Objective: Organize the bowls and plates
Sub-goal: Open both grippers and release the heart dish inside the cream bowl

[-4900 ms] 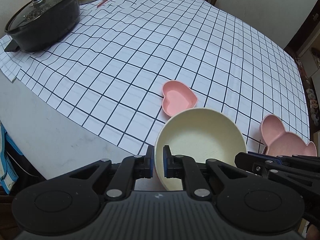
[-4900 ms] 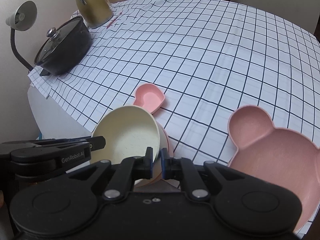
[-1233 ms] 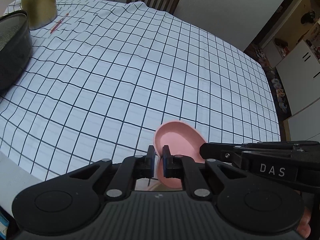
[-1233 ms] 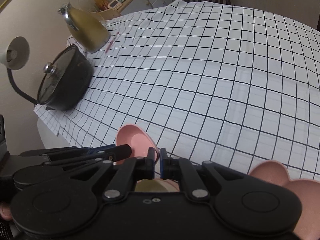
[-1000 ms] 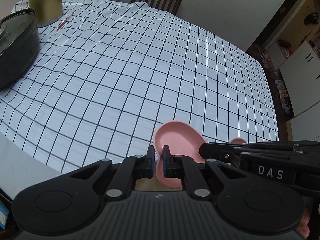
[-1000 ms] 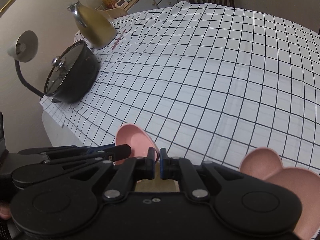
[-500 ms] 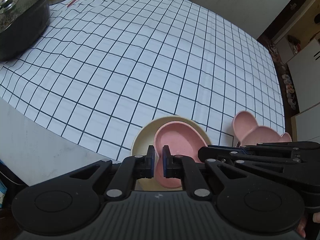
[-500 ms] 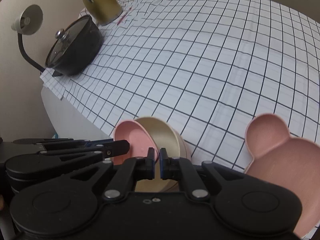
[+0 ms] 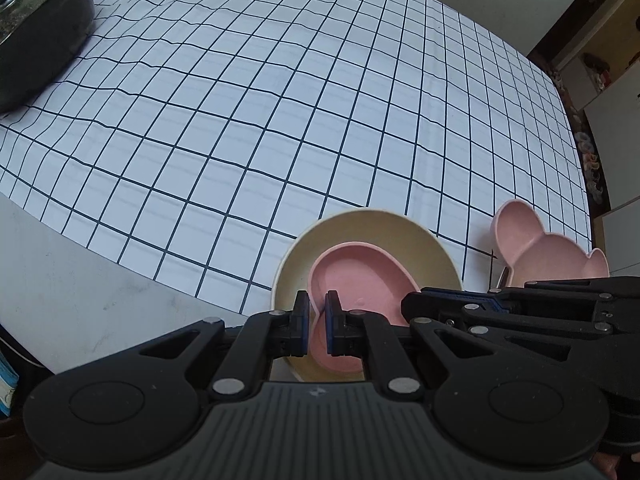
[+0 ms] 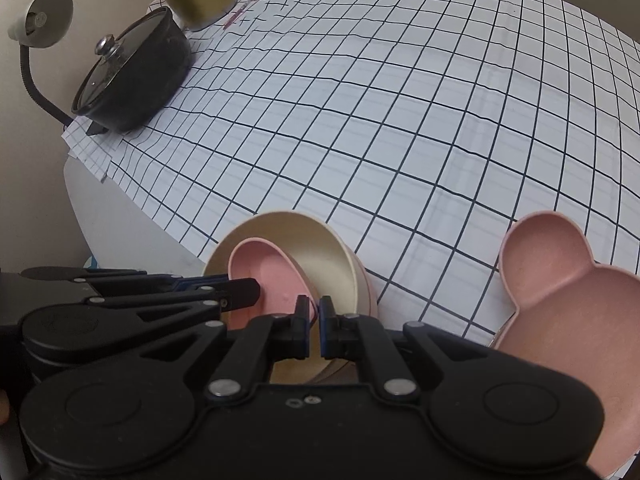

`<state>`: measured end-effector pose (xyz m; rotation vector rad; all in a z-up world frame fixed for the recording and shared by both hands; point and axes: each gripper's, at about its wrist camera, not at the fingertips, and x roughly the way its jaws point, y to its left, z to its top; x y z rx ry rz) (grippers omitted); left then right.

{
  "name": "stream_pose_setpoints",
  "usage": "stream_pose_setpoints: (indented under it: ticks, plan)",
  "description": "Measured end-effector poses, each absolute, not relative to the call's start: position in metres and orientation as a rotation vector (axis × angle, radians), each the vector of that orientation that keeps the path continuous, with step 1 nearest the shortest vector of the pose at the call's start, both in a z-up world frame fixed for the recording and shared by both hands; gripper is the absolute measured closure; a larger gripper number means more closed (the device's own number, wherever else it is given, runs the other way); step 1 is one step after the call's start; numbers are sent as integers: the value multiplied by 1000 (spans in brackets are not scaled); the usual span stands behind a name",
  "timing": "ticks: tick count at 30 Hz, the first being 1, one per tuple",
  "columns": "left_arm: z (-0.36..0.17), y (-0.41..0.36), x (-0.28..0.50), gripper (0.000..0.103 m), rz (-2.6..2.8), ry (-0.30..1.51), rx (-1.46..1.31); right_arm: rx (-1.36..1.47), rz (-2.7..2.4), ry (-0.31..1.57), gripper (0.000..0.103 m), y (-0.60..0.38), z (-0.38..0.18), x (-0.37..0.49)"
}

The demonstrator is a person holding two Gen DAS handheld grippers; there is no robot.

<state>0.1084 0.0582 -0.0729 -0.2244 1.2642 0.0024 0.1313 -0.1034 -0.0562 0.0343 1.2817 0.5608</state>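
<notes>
The pink heart-shaped dish point(image 9: 356, 280) is held inside the cream bowl point(image 9: 420, 244), its near rim pinched by the closed left gripper point(image 9: 317, 322) and its other side clamped by the closed right gripper point(image 10: 314, 326). The cream bowl is seen at the near edge of the checked tablecloth point(image 9: 300, 100), with the pink bear-shaped plate point(image 9: 548, 252) just beside it and the black lidded pot point(image 10: 132, 76) well apart at the far left.

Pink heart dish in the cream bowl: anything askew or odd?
Yes. The pink heart dish sits tilted inside the cream bowl, not nested flat, with the left claw and right claw both clamped on its near rim. No spills or damage visible.
</notes>
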Motion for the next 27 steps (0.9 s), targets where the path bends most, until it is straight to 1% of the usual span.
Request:
stream_pose_setpoints:
  ticks: [4, 12, 16, 27]
  plan:
    - [-75, 58, 111, 96, -7, 1271, -218, 27, 551, 1285, 99, -101, -59, 132]
    - [-73, 60, 111, 96, -4, 1264, -232, -2, 557, 1265, 87, -97, -54, 133]
    - [-62, 61, 107, 96, -12, 1237, -250, 13, 574, 1244, 84, -103, -45, 132]
    - [-28, 44, 80, 95, 14, 1118, -205, 19, 636, 1148, 71, -124, -10, 118]
